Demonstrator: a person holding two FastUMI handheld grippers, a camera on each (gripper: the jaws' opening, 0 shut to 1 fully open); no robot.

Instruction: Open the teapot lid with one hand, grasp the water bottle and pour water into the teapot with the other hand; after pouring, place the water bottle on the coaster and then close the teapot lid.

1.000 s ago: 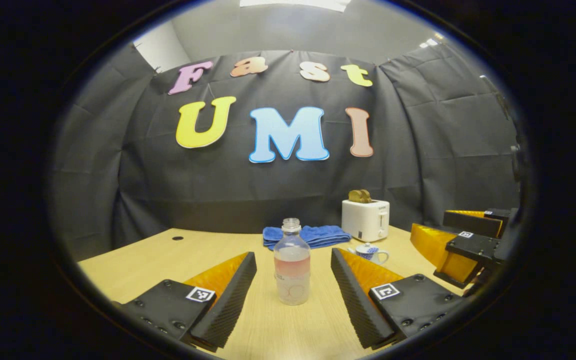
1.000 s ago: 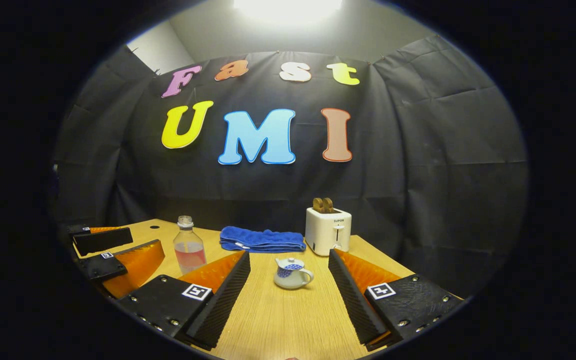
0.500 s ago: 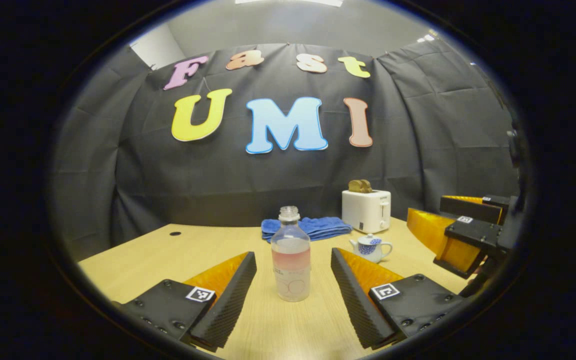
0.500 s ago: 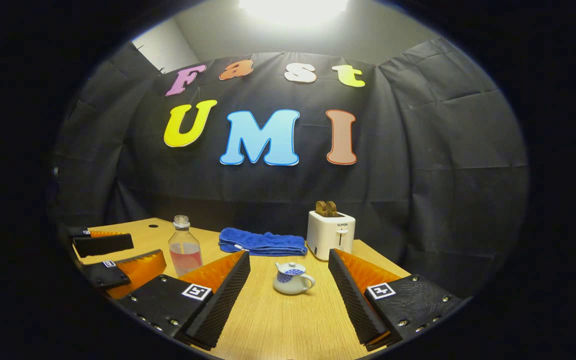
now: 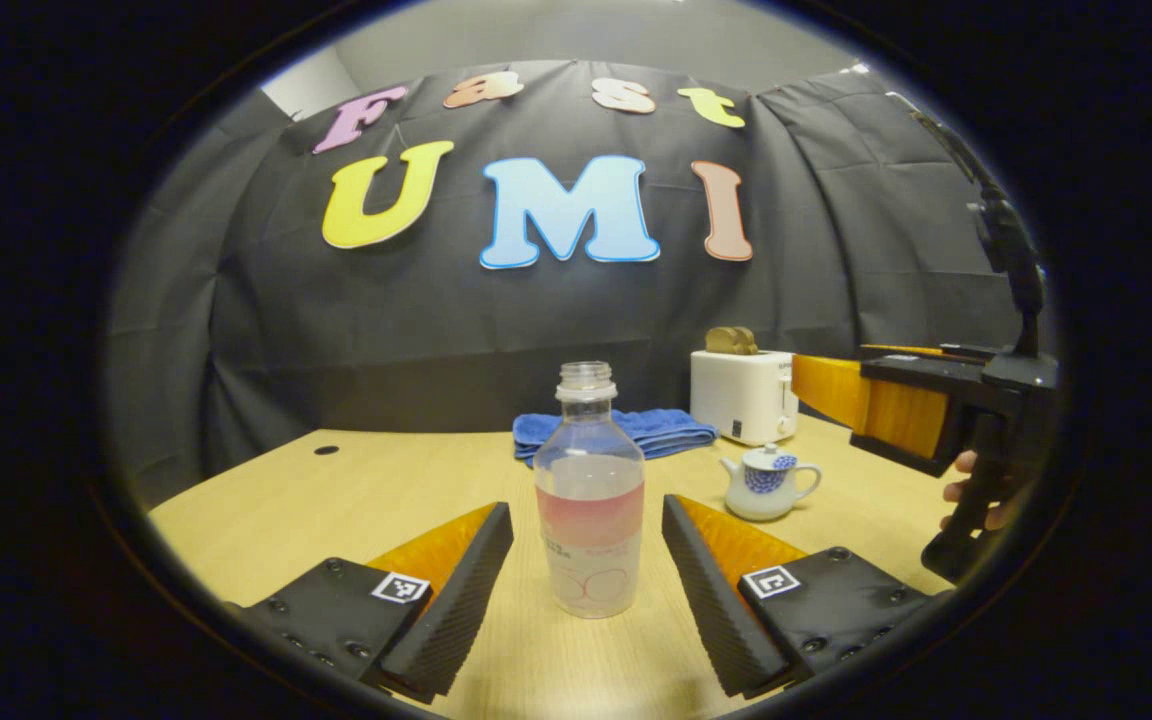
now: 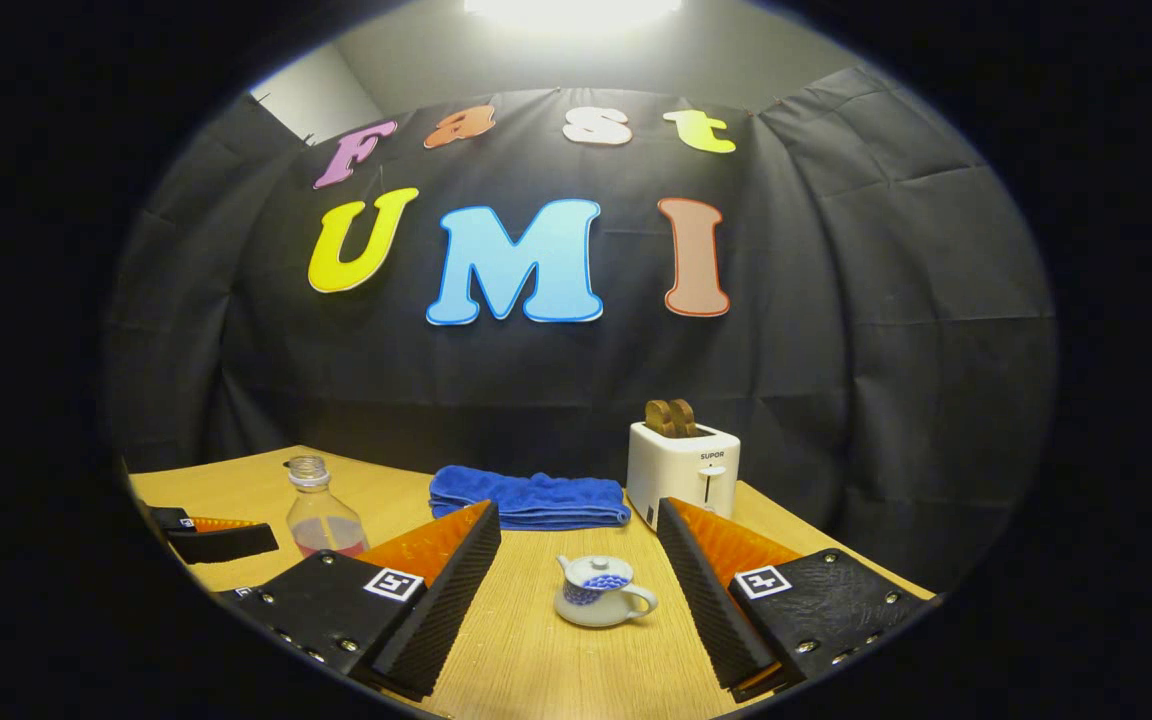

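A clear, uncapped water bottle (image 5: 588, 500) with a pink band stands on the wooden table (image 5: 336, 500). My left gripper (image 5: 586, 512) is open, with a finger on either side of the bottle and gaps to both. A small white teapot (image 6: 596, 592) with a blue pattern sits with its lid on, just beyond my open right gripper (image 6: 579, 510), centred between the fingers. The left gripper view has the teapot (image 5: 766, 483) to the right of the bottle, with the right gripper (image 5: 876, 400) and a hand (image 5: 976, 490) above and to its right. The right gripper view has the bottle (image 6: 321, 515) and left gripper (image 6: 221, 540) at far left.
A white toaster (image 6: 684, 470) holding two brown slices stands at the back of the table against the black cloth wall. A folded blue towel (image 6: 531, 497) lies to its left. A small round hole (image 5: 326, 450) marks the table's back left.
My left gripper has moved in on the bottle, which now looms larger between its fingers. My right gripper has come forward toward the teapot and sits higher in the left gripper view.
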